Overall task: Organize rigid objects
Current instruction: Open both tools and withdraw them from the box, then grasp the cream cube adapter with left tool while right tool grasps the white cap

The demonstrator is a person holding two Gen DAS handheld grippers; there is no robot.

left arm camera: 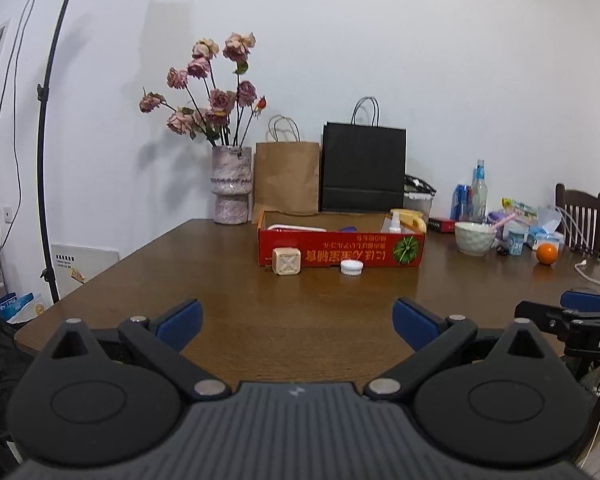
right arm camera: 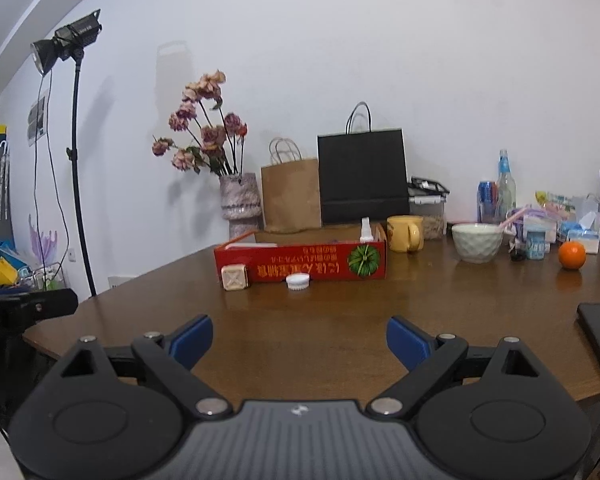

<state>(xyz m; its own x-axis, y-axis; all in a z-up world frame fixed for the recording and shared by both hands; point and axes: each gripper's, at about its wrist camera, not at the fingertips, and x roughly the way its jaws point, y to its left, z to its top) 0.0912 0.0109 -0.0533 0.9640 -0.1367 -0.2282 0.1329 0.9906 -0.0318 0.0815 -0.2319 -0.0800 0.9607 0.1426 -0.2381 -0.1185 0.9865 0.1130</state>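
Just in front of the shallow red cardboard box [left arm camera: 340, 249] sit a small wooden cube [left arm camera: 286, 261] and, beside it, a white ribbed bottle cap [left arm camera: 351, 267]. Well short of that box, the left gripper [left arm camera: 298, 322] and right gripper [right arm camera: 299, 340] hover over the brown wooden table [left arm camera: 260, 320], jaws wide and empty.

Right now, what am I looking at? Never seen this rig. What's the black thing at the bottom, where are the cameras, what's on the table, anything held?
No robot: a person holds a two-finger gripper in each hand, with a fisheye camera on each looking along its blue-padded fingers. One picture shows the left gripper, the other the right gripper. Both are open and hold nothing. On the wooden table stands a red cardboard box; in front of it lie a wooden cube and a white bottle cap. Further right: a pale bowl, an orange.
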